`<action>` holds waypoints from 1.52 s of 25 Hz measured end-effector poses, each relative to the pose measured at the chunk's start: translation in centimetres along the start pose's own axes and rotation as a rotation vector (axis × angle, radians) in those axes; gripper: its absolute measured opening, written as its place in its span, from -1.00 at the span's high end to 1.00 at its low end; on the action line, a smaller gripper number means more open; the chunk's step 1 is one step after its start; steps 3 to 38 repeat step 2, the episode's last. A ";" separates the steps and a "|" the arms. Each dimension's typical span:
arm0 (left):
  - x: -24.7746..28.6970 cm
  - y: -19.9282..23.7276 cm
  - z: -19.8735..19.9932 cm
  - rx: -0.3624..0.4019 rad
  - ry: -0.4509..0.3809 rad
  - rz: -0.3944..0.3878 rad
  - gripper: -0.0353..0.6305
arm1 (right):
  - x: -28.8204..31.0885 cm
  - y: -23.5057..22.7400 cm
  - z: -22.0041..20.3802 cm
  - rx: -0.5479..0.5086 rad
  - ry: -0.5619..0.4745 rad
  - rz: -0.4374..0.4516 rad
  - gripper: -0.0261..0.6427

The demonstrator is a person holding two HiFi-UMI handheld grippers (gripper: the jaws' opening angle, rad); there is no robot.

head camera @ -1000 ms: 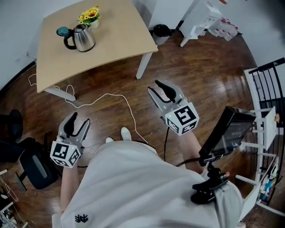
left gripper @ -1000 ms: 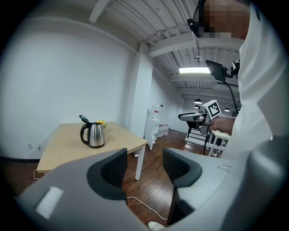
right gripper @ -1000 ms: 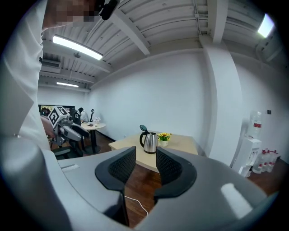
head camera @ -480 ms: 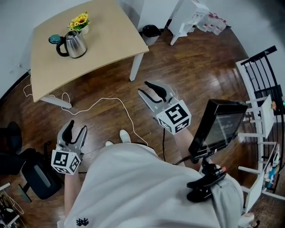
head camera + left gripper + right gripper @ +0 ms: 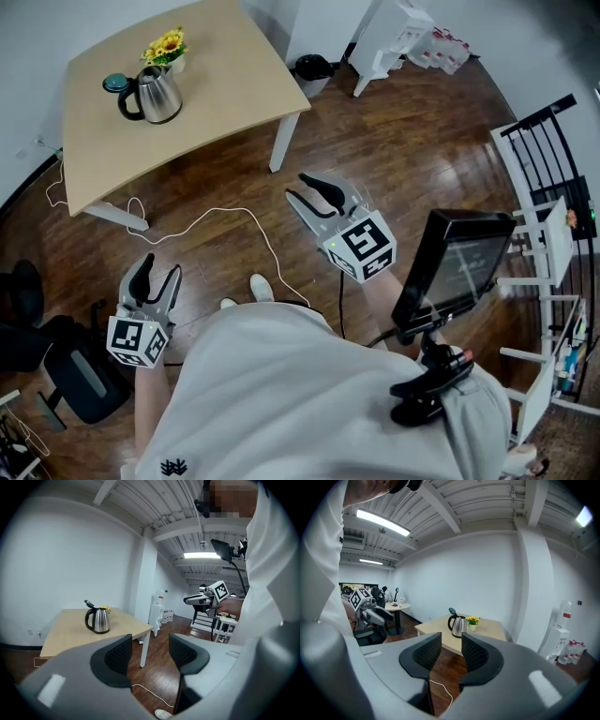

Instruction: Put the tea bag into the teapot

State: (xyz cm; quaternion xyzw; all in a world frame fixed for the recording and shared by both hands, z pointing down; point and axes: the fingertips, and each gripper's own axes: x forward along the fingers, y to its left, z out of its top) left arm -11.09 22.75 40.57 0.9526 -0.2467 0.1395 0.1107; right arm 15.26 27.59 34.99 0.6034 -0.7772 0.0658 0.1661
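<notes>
1. Left gripper (image 5: pixel 159 270), lower left: jaws spread and empty. No tea bag shows in any view, so the person may arrive at the pot with nothing to drop in.
2. Teapot (image 5: pixel 155 92), upper left, lid flipped up, is well apart from both grippers.
3. A white cable (image 5: pixel 234 209) trails across the path and could catch a foot.
4. Right gripper (image 5: pixel 302 187), centre: jaws spread and empty, having just narrowed slightly.
5. Pale wooden table (image 5: pixel 225 75), dark plank floor (image 5: pixel 403 131), black rack (image 5: pixel 548 150) at right.
</notes>
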 end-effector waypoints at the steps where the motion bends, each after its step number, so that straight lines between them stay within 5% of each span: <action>1: -0.2 0.1 0.0 -0.001 -0.001 0.002 0.14 | -0.1 0.2 0.0 -0.002 0.003 0.000 0.53; 38: -0.3 0.2 -0.1 -0.003 -0.002 0.003 0.14 | -0.1 0.3 0.0 -0.004 0.006 0.000 0.54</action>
